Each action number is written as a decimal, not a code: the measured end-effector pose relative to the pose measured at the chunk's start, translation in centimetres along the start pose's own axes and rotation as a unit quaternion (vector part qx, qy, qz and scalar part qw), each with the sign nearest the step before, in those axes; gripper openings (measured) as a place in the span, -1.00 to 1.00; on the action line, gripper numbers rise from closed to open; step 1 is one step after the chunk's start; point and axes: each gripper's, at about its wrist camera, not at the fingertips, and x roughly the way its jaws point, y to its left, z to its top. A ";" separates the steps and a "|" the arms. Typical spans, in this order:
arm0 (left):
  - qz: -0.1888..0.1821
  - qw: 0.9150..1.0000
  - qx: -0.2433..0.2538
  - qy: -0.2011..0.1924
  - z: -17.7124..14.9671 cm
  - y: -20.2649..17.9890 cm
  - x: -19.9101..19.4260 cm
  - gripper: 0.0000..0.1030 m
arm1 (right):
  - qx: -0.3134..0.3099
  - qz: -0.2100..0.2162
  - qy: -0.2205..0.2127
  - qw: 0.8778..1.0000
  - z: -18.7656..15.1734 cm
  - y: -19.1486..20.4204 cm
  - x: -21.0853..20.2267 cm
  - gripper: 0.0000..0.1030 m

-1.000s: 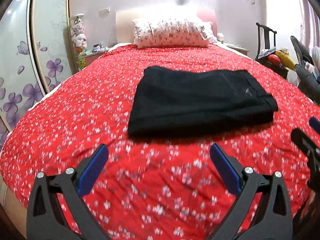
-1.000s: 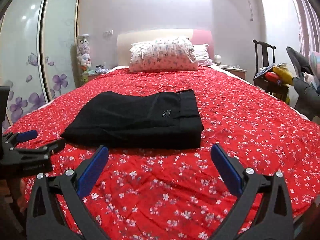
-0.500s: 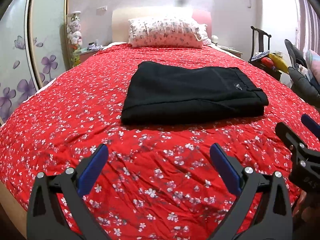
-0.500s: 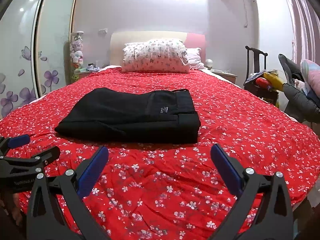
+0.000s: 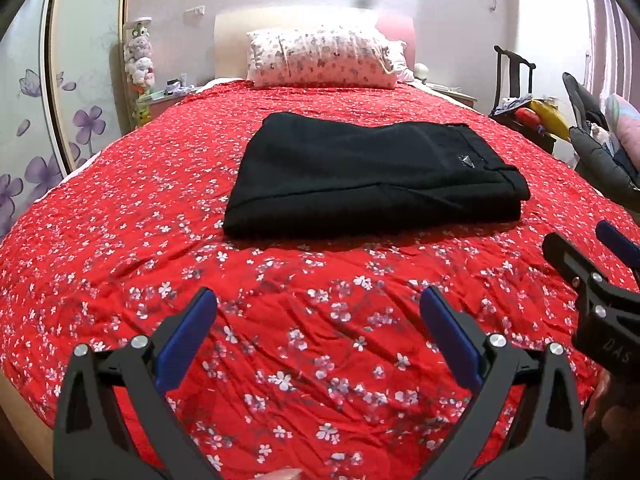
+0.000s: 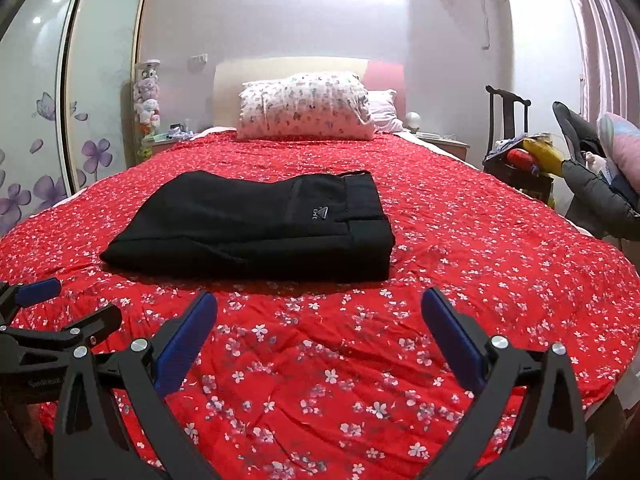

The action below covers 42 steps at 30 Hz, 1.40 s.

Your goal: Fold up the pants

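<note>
Black pants lie folded into a flat rectangle on the red floral bedspread, waistband and small logo toward the right. In the right wrist view the same pants sit left of centre. My left gripper is open, hovering over the bedspread well short of the pants, nothing between its blue pads. My right gripper is open too, empty, near the bed's foot. Each gripper shows at the edge of the other's view: the right gripper and the left gripper.
A floral pillow rests against the headboard. A wardrobe with purple flowers stands left. A nightstand with plush toys is back left. A dark chair with clothes and a yellow item stands right, beside a grey jacket.
Both grippers have drawn back and tilted up from the pants, so more of the room and headboard shows. The pants have not moved. Both stay open.
</note>
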 end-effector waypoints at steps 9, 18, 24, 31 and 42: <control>0.002 1.000 0.001 0.002 -0.1 -0.1 0.2 0.96 | -0.003 0.004 0.005 1.000 -0.1 0.1 0.1 0.97; 0.008 1.000 0.006 0.001 -0.2 -0.3 0.1 0.96 | -0.006 0.005 0.006 1.000 -0.2 0.3 0.1 0.97; 0.006 1.000 0.001 0.004 -0.3 -0.3 0.1 0.96 | -0.006 0.005 0.007 1.000 -0.2 0.3 0.1 0.97; 0.007 1.000 -0.002 0.005 -0.3 0.1 0.2 0.96 | -0.007 0.006 0.008 1.000 -0.3 0.2 0.2 0.97; 0.006 1.000 -0.011 0.007 -0.2 0.6 0.1 0.96 | -0.007 0.005 0.007 1.000 -0.3 0.2 0.2 0.97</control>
